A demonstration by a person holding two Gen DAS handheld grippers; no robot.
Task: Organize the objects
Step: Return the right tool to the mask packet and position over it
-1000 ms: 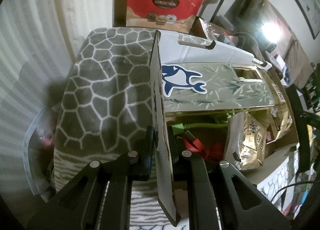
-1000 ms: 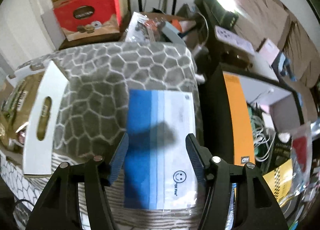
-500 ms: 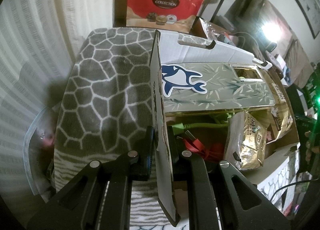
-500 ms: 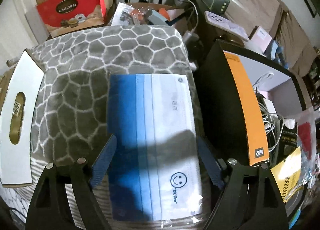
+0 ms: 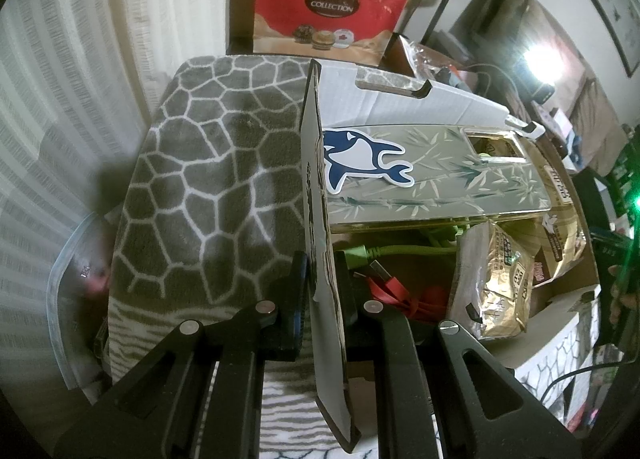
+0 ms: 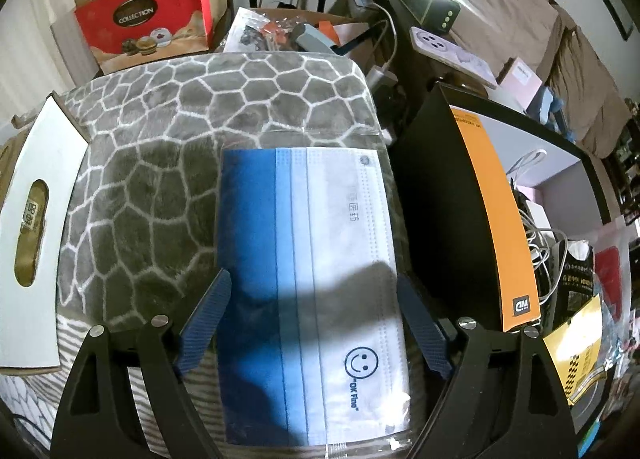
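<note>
Straddling the bagged face mask (image 6: 312, 283) with wide-spread fingers, the right gripper (image 6: 312, 323) faces something light, limp, slippery — best pinched across its edges — while the left gripper (image 5: 323, 291) clamps the cardboard box flap (image 5: 325, 259).

My left claw (image 5: 322, 291) is matt black plastic with small bright metal rivets, and it pinches the box flap (image 5: 320, 219), white-faced cardboard with a raw, fibrous brown edge. Inside the box, the snack bags (image 5: 496, 291) look like crinkled gold foil, glossy and catching the light, and a smooth glossy whale sticker (image 5: 360, 159) sits on a shiny, mirror-like sheet. Under everything lies a blanket (image 6: 200, 131), soft, fuzzy grey cloth. My right claw (image 6: 310, 323) has blue ribbed pads (image 6: 204, 319), and between them the face mask (image 6: 312, 279) looks like finely textured cloth inside a clear, glossy plastic wrapper.
</note>
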